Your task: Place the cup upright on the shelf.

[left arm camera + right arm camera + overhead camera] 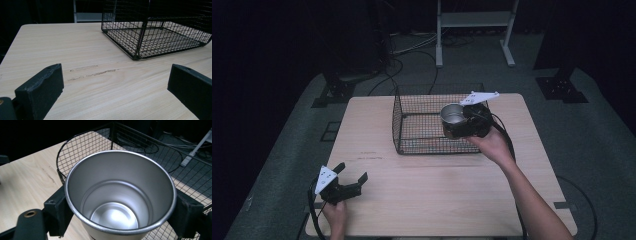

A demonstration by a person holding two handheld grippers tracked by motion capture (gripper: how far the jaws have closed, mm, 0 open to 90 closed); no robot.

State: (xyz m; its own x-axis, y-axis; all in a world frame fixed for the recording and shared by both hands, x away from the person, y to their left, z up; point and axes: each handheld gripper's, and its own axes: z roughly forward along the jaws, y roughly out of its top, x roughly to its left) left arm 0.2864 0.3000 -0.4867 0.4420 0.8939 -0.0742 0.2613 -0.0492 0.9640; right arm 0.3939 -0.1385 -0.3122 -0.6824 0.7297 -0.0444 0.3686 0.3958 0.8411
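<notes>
A shiny metal cup (453, 119) (120, 202) is held upright over the right part of a black wire basket (422, 127) (82, 147), with my right gripper (472, 122) shut on its sides; black jaws press the cup from both sides in the right gripper view, and the cup is empty inside. My left gripper (352, 175) (115, 87) rests at the table's front left corner, jaws wide open with nothing between them, pointing toward the basket (155, 37). Whether the cup touches the basket floor I cannot tell.
The light wooden table (437, 185) carries a faint dark scuff (92, 72) in front of the basket. Beyond the far edge are cables on the grey floor and a white metal stand (474, 30). Dark equipment feet stand at both back corners.
</notes>
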